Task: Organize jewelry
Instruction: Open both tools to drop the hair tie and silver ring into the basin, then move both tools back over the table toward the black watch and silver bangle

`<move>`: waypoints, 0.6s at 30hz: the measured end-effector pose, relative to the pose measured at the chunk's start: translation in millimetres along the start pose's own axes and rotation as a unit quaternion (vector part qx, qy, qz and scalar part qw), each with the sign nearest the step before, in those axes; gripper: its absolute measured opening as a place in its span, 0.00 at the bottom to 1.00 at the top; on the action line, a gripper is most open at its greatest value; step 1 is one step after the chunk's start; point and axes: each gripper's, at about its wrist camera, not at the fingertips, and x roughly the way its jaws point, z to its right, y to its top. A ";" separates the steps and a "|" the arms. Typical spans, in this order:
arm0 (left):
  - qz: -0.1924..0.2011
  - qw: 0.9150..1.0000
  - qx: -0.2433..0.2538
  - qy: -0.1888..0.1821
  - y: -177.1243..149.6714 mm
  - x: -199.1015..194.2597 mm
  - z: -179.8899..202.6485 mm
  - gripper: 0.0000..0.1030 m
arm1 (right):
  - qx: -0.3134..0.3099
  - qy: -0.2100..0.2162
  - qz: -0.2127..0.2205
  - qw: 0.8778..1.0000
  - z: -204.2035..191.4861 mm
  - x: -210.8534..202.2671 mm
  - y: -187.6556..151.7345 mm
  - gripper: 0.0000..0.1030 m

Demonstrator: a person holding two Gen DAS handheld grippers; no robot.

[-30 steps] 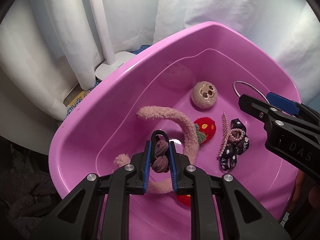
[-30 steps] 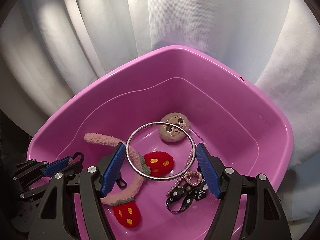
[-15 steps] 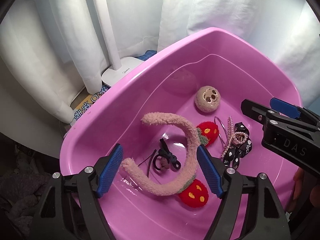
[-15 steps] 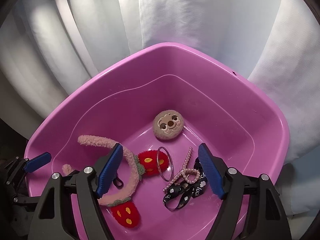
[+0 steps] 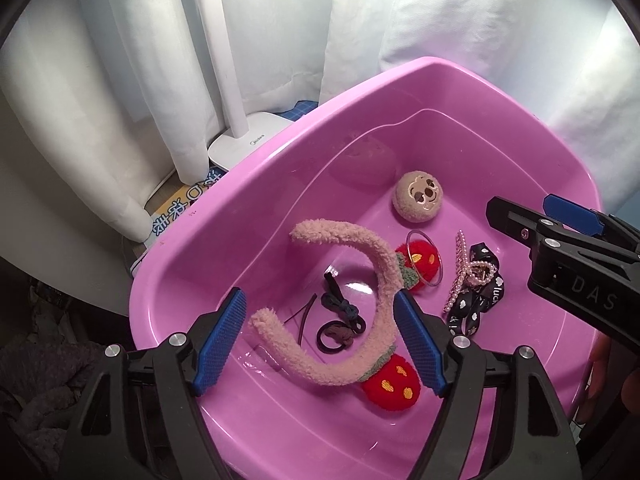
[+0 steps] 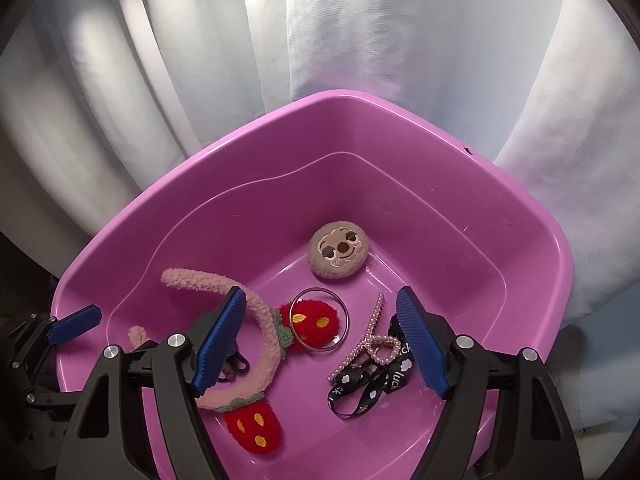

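**Both grippers empty above the tub, pieces gathered inside**

The jewelry lies in the pink tub (image 5: 224, 236), and nothing is in hand. A clear bangle (image 6: 319, 321) leans on the upper red strawberry pom (image 6: 314, 326). Just to its right a pearl claw clip (image 6: 370, 342) rests on a black printed ribbon (image 6: 370, 386). A fuzzy pink headband (image 5: 352, 308) arches over a small heap of dark hair ties (image 5: 340, 320), with a second strawberry pom (image 5: 390, 380) at its near end. A round plush sloth face (image 6: 339, 250) sits apart toward the far wall.

The left gripper (image 5: 320, 340) hangs over the hair ties and headband with its fingers spread wide, holding nothing. The right gripper (image 6: 320, 340) hovers above the bangle and clip, fingers likewise spread and empty.

My reading is that this is a pause between drops: the pieces in view are already in the tub, and no loose jewelry shows outside it. If more remains, the next move would call for lifting both grippers clear of the rim and turning away to find it.

Around the tub hang white curtains (image 6: 400, 40); a white lamp base (image 5: 248, 144) stands just behind the left rim, beside a printed box (image 5: 176, 208). The rim and the arched headband are what the fingers could snag on withdrawing.
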 end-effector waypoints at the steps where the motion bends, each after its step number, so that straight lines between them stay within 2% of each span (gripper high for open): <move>1: 0.000 1.000 0.001 0.000 -0.5 -0.8 0.2 0.72 | 0.000 0.000 0.001 1.000 0.1 -1.0 -0.2 0.72; 18: 0.011 1.000 0.001 -0.005 -8.5 -15.7 3.1 0.72 | 0.001 -0.002 0.015 1.000 -0.3 -16.8 -6.8 0.72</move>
